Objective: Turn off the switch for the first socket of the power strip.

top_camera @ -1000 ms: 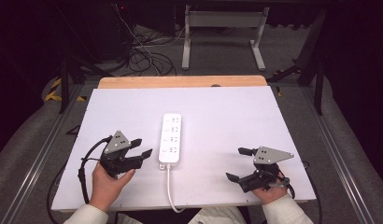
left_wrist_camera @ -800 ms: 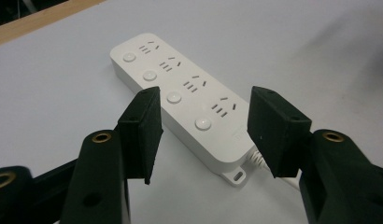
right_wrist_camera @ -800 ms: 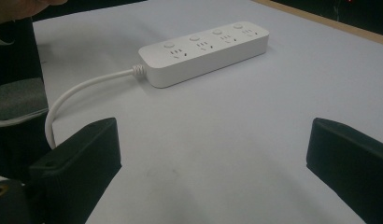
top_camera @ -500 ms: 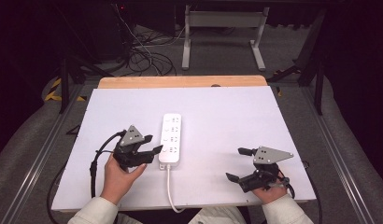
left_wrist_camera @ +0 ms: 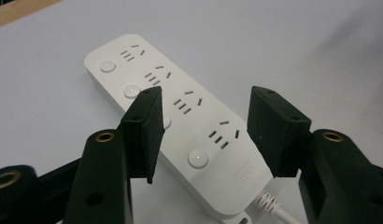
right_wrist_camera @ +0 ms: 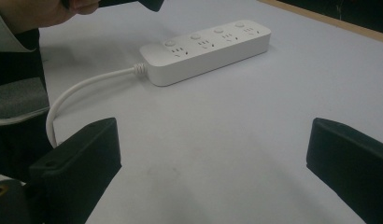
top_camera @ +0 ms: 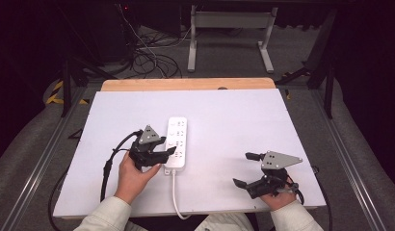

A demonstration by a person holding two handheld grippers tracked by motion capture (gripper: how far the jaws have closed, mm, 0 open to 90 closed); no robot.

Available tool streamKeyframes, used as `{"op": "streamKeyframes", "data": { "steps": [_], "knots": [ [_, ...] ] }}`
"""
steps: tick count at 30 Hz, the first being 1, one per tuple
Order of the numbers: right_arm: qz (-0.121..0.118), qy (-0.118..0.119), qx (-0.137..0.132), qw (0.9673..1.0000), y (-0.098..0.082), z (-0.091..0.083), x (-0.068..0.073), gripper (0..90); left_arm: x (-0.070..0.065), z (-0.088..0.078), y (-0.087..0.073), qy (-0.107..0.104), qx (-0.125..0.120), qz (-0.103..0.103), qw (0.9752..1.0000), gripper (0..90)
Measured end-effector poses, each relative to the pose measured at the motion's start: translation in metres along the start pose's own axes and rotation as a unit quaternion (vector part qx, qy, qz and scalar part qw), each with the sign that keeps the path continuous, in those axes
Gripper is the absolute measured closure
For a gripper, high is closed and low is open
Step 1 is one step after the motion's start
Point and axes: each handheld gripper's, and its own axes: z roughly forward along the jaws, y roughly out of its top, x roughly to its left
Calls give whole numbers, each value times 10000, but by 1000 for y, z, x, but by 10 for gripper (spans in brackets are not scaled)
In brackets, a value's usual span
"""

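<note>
Your left gripper (top_camera: 169, 153) sits at about 7 o'clock on the white table (top_camera: 234, 120), its tips over the near left edge of the white power strip (top_camera: 177, 142). In the left gripper view, its jaws stand partly open on either side of the strip's near end (left_wrist_camera: 180, 112), and you cannot tell whether either pad touches the casing. The strip lies lengthwise near the table's centre, its white cord (top_camera: 175, 195) running toward 6 o'clock and off the near edge. Your right gripper (top_camera: 243, 169) rests at about 4 o'clock, well apart from the strip. Its jaws are spread wide and hold nothing, with bare table between them in the right gripper view.
</note>
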Motion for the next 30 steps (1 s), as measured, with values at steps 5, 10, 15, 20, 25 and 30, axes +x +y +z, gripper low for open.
{"op": "streamKeyframes", "data": {
  "steps": [5, 10, 15, 20, 25, 30],
  "knots": [
    [-19, 10, 13, 10000, 0, 1, 0, 33, 2, 4, 0, 32, -17, -46, 10000, 473],
    [-19, 17, 12, 10000, 0, 1, 0, 33, 6, 9, 0, 10, 38, -202, 9998, 514],
    [-15, 17, 18, 10000, 0, 1, 0, 33, 6, 11, 0, 17, 65, -179, 9998, 563],
    [-25, 20, 20, 10000, 0, 1, 0, 33, 6, 13, 0, 52, 133, -183, 9997, 660],
    [-13, 27, 18, 10000, 0, 1, 0, 33, 7, 16, 0, 43, 269, -249, 9993, 820],
    [23, 13, 21, 10000, -1, 1, -1, 36, 7, 21, 0, 23, 433, -216, 9988, 900]
  ]
}}
